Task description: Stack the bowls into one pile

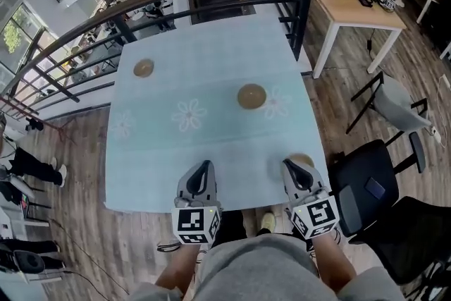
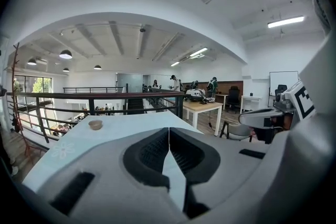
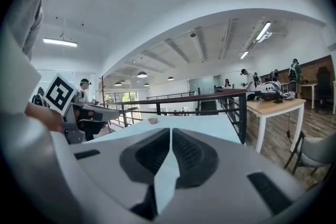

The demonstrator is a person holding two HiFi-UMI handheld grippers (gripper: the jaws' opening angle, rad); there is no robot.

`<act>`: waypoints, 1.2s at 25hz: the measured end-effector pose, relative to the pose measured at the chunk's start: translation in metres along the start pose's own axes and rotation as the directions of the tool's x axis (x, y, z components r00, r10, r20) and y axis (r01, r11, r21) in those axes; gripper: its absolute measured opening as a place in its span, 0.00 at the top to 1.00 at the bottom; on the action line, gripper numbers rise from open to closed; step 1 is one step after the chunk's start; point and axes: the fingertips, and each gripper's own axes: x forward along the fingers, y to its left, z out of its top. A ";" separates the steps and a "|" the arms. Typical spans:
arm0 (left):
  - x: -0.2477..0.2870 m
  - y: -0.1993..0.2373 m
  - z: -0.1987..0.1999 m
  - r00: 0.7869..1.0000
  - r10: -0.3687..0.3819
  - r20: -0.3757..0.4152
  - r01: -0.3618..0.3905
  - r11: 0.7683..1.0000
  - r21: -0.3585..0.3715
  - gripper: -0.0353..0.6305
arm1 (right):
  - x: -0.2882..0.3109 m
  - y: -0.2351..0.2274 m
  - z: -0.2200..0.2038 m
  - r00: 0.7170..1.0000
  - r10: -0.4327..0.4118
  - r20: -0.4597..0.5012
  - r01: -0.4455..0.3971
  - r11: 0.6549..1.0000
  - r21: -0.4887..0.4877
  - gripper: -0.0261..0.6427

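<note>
Our left gripper [image 1: 203, 167] and right gripper [image 1: 292, 167] are both closed, empty. Near bowl [image 1: 305, 159] sits beside the right gripper, middle bowl [image 1: 251, 96] mid-table, far bowl [image 1: 144, 68] beyond, leftward. They look light, stiff and probably slippery; we'd pinch each rim.

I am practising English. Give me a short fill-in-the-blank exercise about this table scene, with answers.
1. The tablecloth bears ___ brown bowls, none stacked yet.
2. The left gripper and the right gripper both have ___ jaws.
3. The tablecloth is printed with white ___.
Answers: three; shut; flowers
</note>
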 end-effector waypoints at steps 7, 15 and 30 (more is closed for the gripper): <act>0.036 0.090 0.013 1.000 0.031 0.002 -0.031 0.999 0.034 0.92 | 0.061 0.026 0.006 1.000 -0.001 -0.016 0.001 1.000 -0.011 0.92; 0.087 0.201 0.030 0.996 0.083 0.017 -0.084 0.993 0.077 0.92 | 0.138 0.046 0.025 0.998 0.031 -0.061 -0.035 0.998 -0.053 0.92; 0.195 0.355 0.024 0.997 0.073 -0.009 -0.070 0.973 0.221 0.82 | 0.237 0.080 0.029 0.994 0.018 -0.112 -0.020 1.000 -0.011 0.92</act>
